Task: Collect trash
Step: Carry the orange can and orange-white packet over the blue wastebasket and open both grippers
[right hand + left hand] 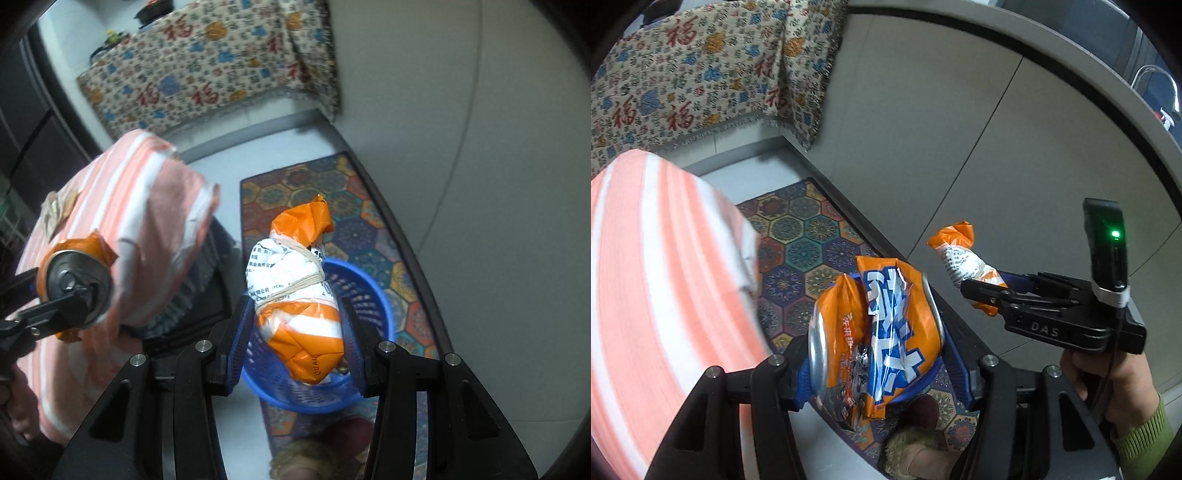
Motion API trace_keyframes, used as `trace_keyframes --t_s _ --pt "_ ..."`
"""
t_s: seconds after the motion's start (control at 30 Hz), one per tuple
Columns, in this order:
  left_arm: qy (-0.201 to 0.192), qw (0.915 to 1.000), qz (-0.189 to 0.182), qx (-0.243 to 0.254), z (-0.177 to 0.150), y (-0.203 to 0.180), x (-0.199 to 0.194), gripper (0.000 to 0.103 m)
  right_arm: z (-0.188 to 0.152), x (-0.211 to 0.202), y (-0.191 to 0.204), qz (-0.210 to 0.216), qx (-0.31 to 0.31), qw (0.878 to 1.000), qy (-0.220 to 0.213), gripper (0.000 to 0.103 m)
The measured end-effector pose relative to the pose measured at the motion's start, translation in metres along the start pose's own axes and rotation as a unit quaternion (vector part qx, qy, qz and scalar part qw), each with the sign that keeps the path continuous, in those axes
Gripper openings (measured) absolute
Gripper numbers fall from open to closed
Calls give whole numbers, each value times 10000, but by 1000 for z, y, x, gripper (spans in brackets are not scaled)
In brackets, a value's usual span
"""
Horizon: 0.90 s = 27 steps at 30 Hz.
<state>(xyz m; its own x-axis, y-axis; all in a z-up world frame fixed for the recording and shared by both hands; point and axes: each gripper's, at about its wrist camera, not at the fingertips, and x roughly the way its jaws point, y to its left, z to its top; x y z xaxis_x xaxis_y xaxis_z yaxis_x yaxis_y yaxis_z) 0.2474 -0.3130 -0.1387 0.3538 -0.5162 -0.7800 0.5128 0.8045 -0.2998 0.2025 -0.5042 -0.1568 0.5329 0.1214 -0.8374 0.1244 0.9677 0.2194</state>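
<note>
Blue basket sits open-topped on patterned rug, right below the wrapped bundle; nothing btwn them. Left of basket, a striped pink cloth bulges close, crowding that side. Grey wall runs along rug's right edge. Bare floor behind basket.

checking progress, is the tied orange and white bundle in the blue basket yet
Not yet: the orange and white tied bundle is clamped in the right gripper, above the blue plastic basket.
</note>
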Motion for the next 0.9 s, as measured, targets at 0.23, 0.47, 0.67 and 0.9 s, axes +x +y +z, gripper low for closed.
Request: trace_keyframes --t_s 0.23,0.47,0.67,0.9 --pt "184 9998 54 111 5 -4 34 59 -5 3 -26 107 431 9989 154 47" --pt "286 9995 -2 157 7 -5 53 60 -5 3 -37 266 686 9972 138 47" --pt "277 9991 -30 310 10 -13 67 63 -7 3 -39 467 883 9950 -24 51" --pt "191 9989 -181 379 12 -21 76 64 -5 -14 -46 195 1212 9911 -508 74"
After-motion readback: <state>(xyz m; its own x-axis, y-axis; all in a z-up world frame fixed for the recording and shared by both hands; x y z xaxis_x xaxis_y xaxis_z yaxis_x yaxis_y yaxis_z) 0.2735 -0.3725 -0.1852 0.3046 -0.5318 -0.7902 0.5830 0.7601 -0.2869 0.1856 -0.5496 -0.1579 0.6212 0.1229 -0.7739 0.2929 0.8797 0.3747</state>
